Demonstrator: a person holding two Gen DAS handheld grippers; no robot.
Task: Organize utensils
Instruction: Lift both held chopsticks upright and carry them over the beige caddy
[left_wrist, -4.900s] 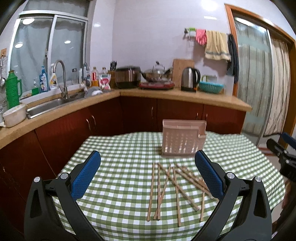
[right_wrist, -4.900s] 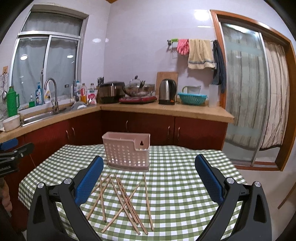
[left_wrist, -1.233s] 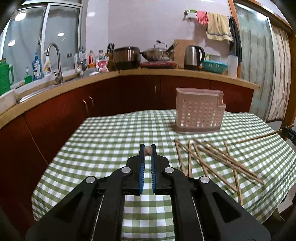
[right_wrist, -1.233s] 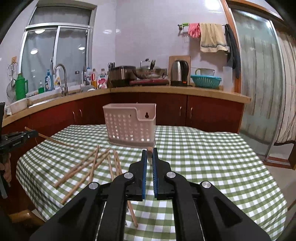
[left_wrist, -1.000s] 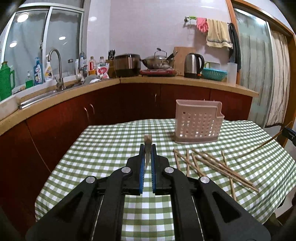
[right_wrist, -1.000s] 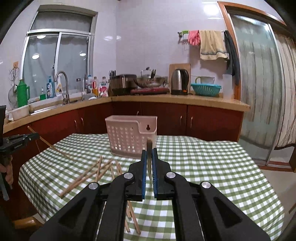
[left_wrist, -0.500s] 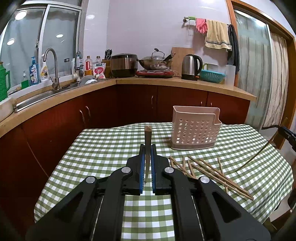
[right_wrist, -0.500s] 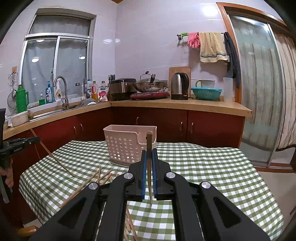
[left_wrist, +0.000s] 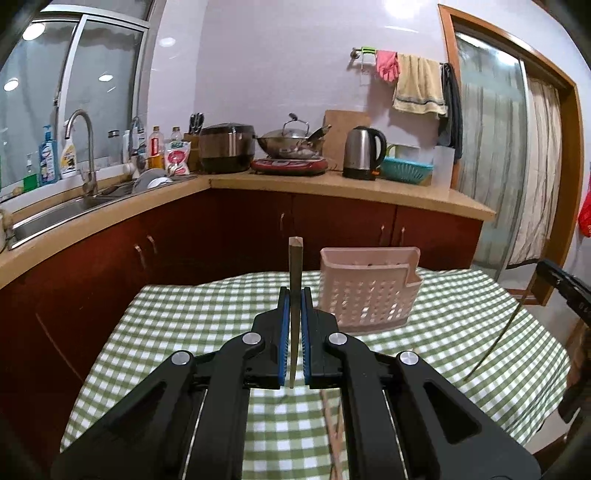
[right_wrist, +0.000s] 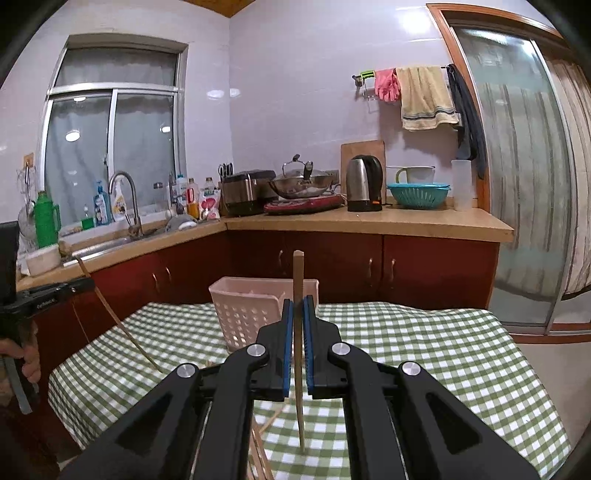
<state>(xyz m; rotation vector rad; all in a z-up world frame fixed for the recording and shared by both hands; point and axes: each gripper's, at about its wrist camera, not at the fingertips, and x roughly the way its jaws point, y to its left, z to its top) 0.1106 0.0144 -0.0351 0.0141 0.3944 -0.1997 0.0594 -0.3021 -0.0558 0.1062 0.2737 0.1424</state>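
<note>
My left gripper (left_wrist: 294, 295) is shut on a wooden chopstick (left_wrist: 295, 266) held upright, above the green checked table (left_wrist: 192, 332). My right gripper (right_wrist: 298, 306) is shut on another chopstick (right_wrist: 298, 280), also upright, its tip hanging below the jaws. The pink slotted utensil holder (left_wrist: 365, 299) stands on the table ahead and to the right of the left gripper; in the right wrist view the holder (right_wrist: 247, 314) is just ahead and to the left. A few loose chopsticks (right_wrist: 262, 454) lie on the cloth under the right gripper, mostly hidden.
A kitchen counter (left_wrist: 332, 184) with a kettle (left_wrist: 364, 153), wok and rice cooker runs behind the table. A sink with tap (left_wrist: 83, 155) is at the left. The other gripper shows at the right edge (left_wrist: 565, 291) and left edge (right_wrist: 40, 299).
Both grippers, open 4.9 s ago, have shut on a chopstick each and lifted. Over the last second both rose and the chopsticks tilted to upright.
</note>
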